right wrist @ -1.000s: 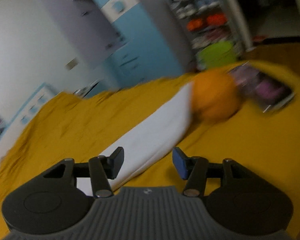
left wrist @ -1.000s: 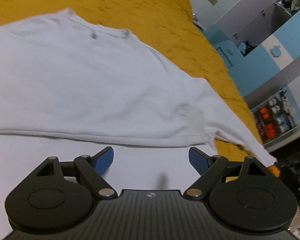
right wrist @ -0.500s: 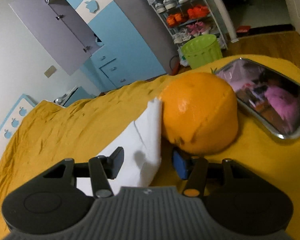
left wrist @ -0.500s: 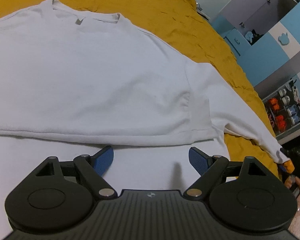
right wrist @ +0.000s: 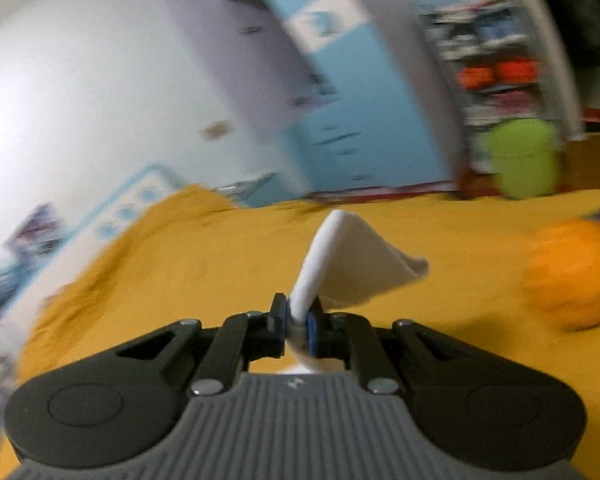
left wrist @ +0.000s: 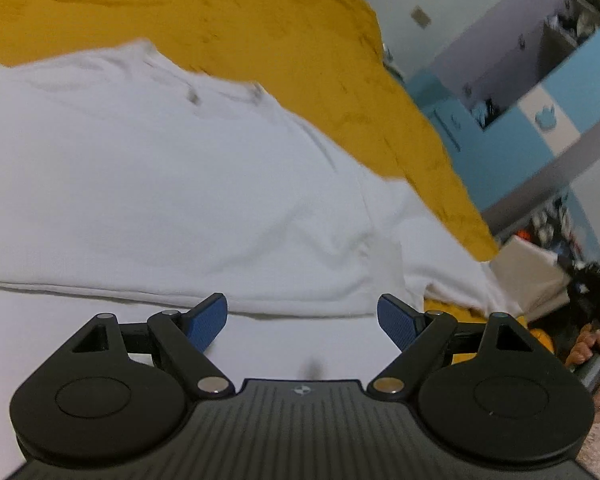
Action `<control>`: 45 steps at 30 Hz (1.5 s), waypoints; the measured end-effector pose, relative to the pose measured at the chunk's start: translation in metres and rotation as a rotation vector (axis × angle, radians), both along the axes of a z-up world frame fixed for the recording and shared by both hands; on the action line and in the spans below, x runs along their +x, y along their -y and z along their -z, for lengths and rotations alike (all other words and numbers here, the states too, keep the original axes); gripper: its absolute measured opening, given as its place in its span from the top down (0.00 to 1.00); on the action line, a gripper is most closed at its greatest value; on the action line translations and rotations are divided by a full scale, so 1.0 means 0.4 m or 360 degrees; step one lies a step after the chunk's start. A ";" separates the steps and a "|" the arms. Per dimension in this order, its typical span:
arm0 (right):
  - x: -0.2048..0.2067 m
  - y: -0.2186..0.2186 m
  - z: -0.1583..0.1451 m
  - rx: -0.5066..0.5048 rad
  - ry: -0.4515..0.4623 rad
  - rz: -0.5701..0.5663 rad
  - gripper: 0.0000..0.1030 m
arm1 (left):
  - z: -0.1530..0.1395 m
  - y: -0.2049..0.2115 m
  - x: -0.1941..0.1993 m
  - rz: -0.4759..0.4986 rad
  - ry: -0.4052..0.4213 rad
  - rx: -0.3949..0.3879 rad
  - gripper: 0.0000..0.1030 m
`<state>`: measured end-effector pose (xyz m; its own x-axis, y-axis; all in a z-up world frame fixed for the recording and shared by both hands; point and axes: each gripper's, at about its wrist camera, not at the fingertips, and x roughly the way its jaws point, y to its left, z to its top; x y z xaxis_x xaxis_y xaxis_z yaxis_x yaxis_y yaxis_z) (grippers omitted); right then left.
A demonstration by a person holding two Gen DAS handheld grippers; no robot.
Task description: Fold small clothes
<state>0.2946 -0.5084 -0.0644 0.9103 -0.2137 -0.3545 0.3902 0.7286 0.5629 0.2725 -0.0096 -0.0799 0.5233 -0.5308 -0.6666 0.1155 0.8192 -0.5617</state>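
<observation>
Left gripper [left wrist: 302, 320] jaws spread wide over a white long-sleeved shirt [left wrist: 160, 200] lying flat on the mustard bedspread [left wrist: 260, 28], right gripper [right wrist: 297, 322] clamped on the shirt's sleeve cuff [right wrist: 340, 264], lifted above the bedspread, orange round object [right wrist: 572, 274] near the right edge.

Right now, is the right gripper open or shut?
Shut. The right gripper has its fingers pressed together on the white shirt's sleeve, which rises above the yellow bedspread.
</observation>
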 end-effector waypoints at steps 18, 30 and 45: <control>0.141 -1.003 0.080 -0.0018 0.0031 -0.1276 0.45 | 0.083 -0.420 -0.147 -0.0644 0.0019 -0.0199 0.04; 0.067 -0.491 0.160 -0.0040 -0.0153 -0.0710 0.33 | 0.084 -0.364 0.005 -0.0665 0.0091 -0.0280 0.04; 0.139 -0.417 0.338 0.0241 -0.0321 -0.0668 0.37 | 0.183 -0.299 0.111 -0.0564 0.0055 -0.0083 0.06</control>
<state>0.3503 -0.3416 -0.1996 0.8169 0.2249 -0.5311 0.1921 0.7622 0.6182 0.3169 0.1100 -0.1531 0.7025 -0.3452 -0.6223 -0.1510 0.7823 -0.6044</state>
